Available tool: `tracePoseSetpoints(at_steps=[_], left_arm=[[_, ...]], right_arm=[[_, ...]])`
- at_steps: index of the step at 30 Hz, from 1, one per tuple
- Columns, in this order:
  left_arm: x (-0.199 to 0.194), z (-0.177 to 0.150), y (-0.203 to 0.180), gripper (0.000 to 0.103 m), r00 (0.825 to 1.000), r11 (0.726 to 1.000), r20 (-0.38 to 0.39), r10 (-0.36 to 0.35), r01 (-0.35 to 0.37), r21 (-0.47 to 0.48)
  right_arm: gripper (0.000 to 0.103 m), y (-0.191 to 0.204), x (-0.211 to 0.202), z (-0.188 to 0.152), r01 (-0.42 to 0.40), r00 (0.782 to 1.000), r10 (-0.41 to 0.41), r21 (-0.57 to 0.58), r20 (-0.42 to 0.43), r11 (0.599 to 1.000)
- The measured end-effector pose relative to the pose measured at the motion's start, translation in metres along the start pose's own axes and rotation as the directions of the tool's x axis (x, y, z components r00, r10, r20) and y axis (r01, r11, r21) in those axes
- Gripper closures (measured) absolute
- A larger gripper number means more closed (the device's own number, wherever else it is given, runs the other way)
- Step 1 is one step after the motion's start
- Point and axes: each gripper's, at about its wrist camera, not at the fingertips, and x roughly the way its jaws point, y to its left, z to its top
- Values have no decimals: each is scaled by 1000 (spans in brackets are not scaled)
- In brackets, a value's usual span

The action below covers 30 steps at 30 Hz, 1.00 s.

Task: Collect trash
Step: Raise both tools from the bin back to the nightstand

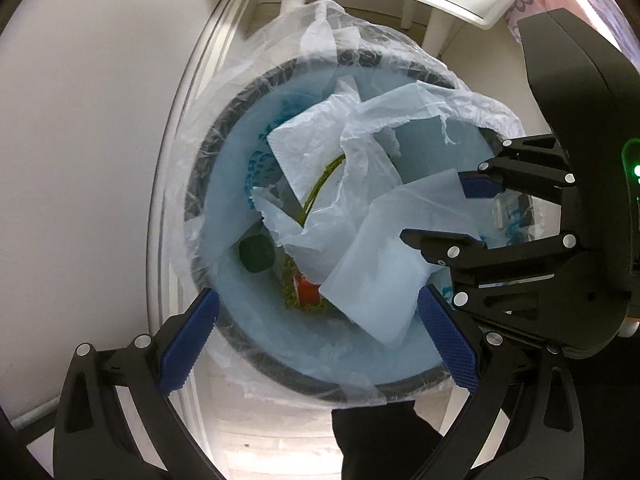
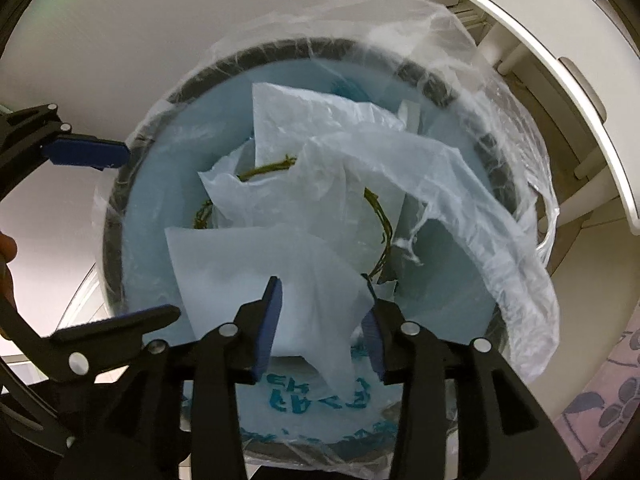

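White paper sheet [image 1: 380, 276] lies tilted atop crumpled plastic [image 1: 360, 168] inside the bag-lined round bin [image 1: 224, 152]

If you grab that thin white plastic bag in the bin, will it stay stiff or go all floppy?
Probably floppy: the plastic bag is crinkled and drapes over the bin's rim. It looks see-through thin, so likely very light. It might tear, since one edge already looks ragged.

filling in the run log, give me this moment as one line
bin: lined, holds paper and bags | left tool: open above bin | right tool: open, white sheet between fingers
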Motion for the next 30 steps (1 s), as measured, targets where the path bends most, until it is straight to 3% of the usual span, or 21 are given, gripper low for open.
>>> tracePoseSetpoints(at_steps=[4,8,13,18,30], left_arm=[[-13,-4,9,7,1000,1000,5,6,-5,-22],[-27,-10,16,7,1000,999,4,23,-23,-38],[-48,-12,19,7,1000,997,15,25,-24,-69],[-78,-3,11,7,999,997,37,32,-29,-66],[-189,31,-15,6,991,999,130,21,-18,-27]], right_arm=[[39,0,-11,4,20,1000,-20,5,13,1000],[10,4,-27,9,21,999,-21,-1,31,1000],[9,10,-56,29,75,995,-74,-22,64,997],[9,-2,-100,39,131,987,-133,26,87,991],[9,-20,-222,46,197,966,-219,154,138,968]])
